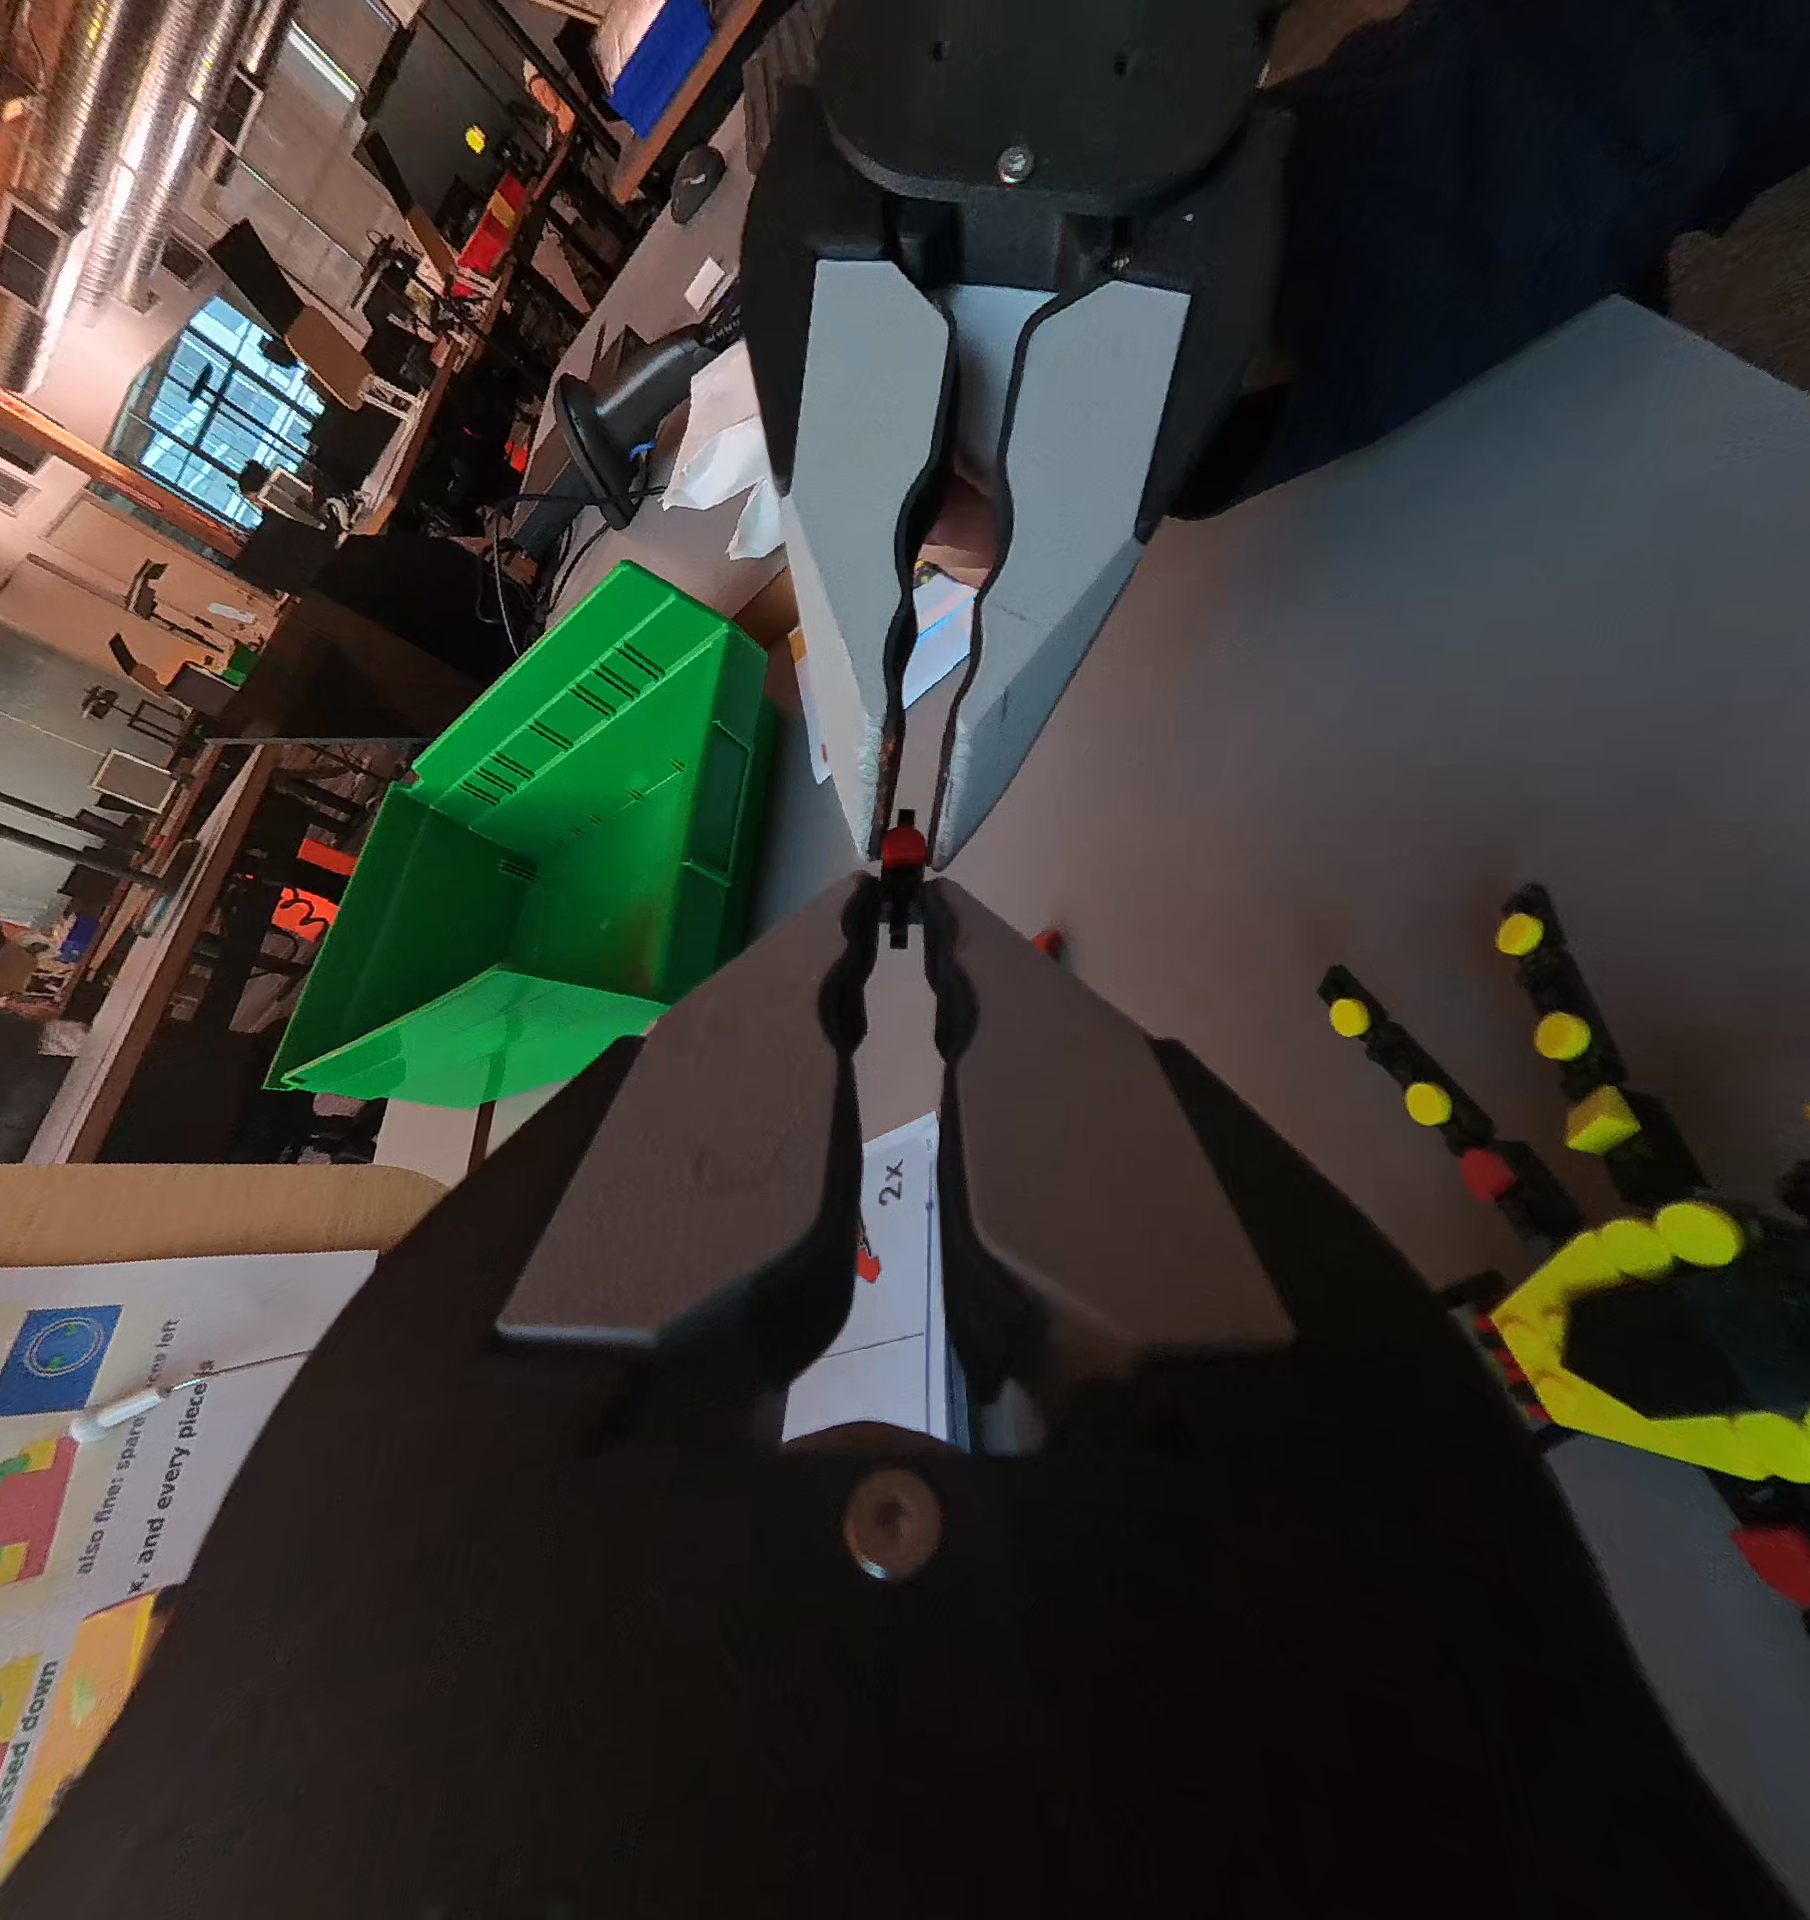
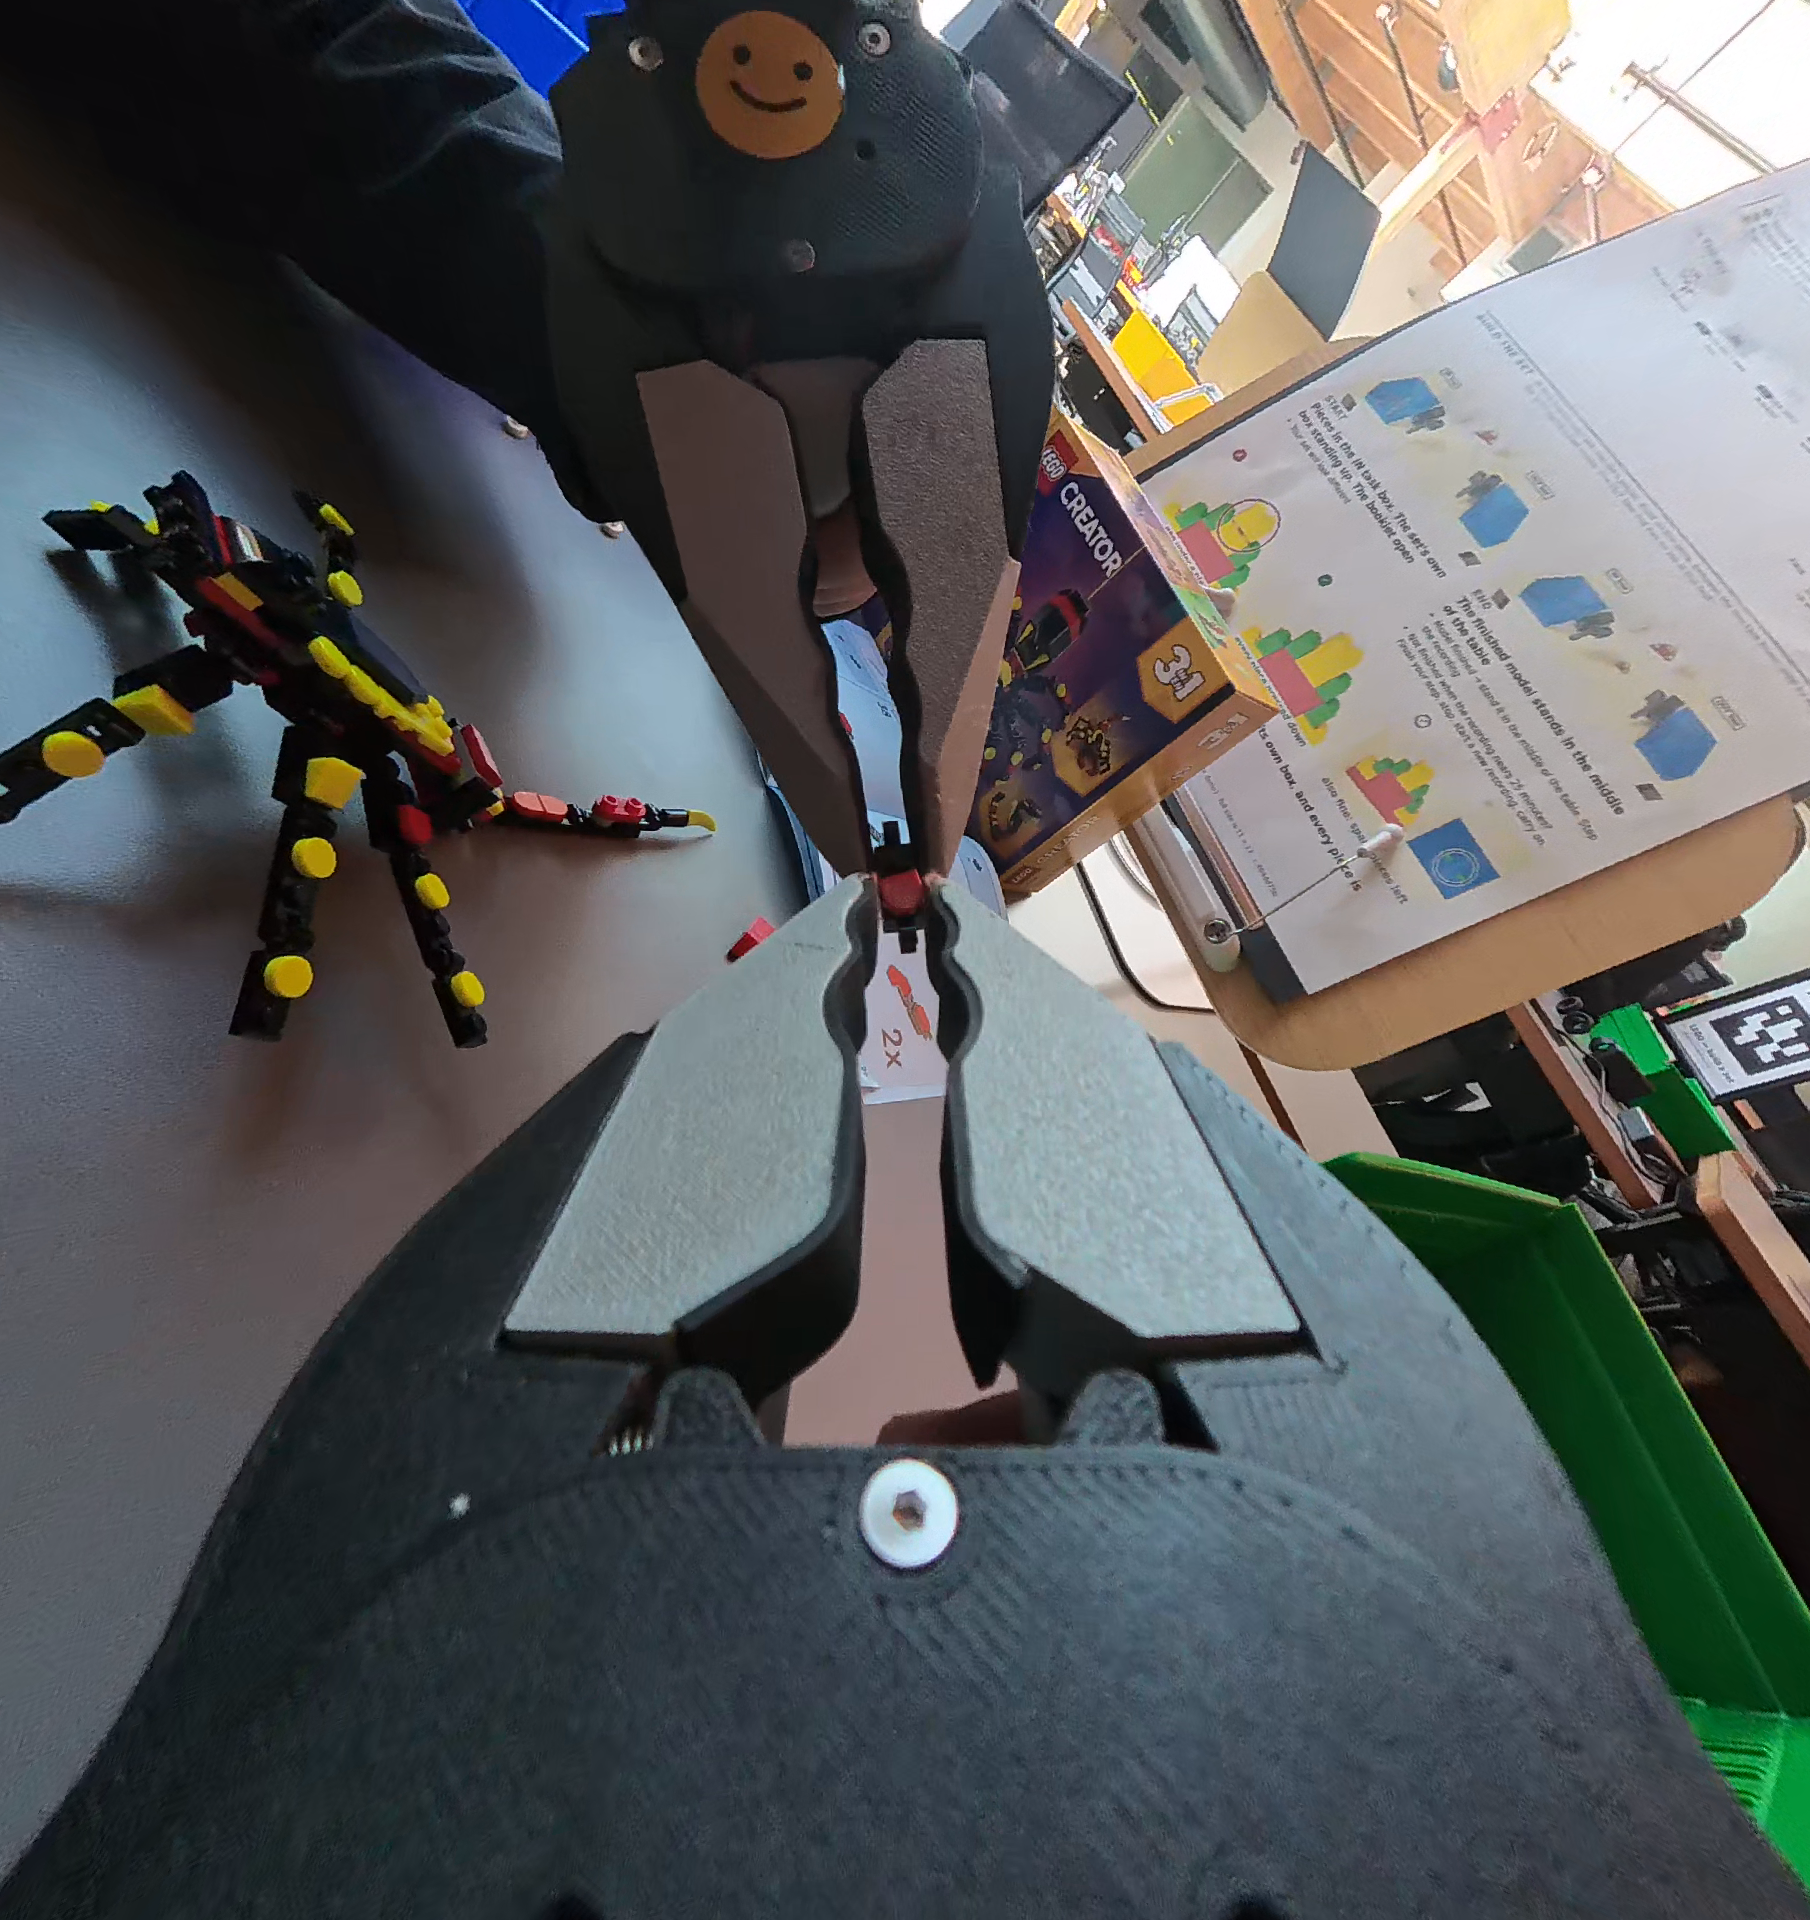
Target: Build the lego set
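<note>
My two grippers meet tip to tip above the table. My left gripper is shut on a small black piece. My right gripper comes from the opposite side and is shut on a small red piece. The two pieces touch end to end; I cannot tell whether they are locked together. In the right wrist view my right gripper holds the red piece and the left gripper holds the black piece. The black, yellow and red legged model stands on the table to the side and also shows in the left wrist view.
A loose red piece lies on the table near the open booklet under the grippers. The set's box stands behind. A green bin lies at the table edge. An instruction sheet is clipped to a tilted board. Only a small space, under 4 cm, lies between the two pairs of fingers.
</note>
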{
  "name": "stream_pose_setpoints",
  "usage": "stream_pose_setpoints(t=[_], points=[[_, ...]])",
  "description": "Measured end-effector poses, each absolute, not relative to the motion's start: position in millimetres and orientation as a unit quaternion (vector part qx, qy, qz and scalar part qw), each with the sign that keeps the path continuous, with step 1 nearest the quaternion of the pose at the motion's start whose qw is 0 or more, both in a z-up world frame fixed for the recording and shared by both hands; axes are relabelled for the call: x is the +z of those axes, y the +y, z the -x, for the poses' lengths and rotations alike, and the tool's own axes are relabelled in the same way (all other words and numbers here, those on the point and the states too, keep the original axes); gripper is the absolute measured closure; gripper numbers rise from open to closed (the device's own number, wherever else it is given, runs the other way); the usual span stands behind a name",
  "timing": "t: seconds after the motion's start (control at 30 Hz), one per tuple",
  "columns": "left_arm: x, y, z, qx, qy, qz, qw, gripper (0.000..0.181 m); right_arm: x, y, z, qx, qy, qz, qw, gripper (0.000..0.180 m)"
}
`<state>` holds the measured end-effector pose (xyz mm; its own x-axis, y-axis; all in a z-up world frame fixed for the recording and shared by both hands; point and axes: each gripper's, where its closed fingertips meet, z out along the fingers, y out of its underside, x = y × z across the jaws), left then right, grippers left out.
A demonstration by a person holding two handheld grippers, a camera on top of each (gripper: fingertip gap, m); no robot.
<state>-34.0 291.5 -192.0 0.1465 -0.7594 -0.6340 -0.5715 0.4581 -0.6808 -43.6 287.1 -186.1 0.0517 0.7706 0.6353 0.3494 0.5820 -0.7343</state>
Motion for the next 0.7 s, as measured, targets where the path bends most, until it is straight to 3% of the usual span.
stream_pose_setpoints(t=[0.7], points=[[-197.4, 288.6, 33.1, -0.123, 0.649, 0.529, 0.533, 0.175, -189.3, 283.4, 43.3, 0.163, -0.682, 0.4, 0.591, 0.174]])
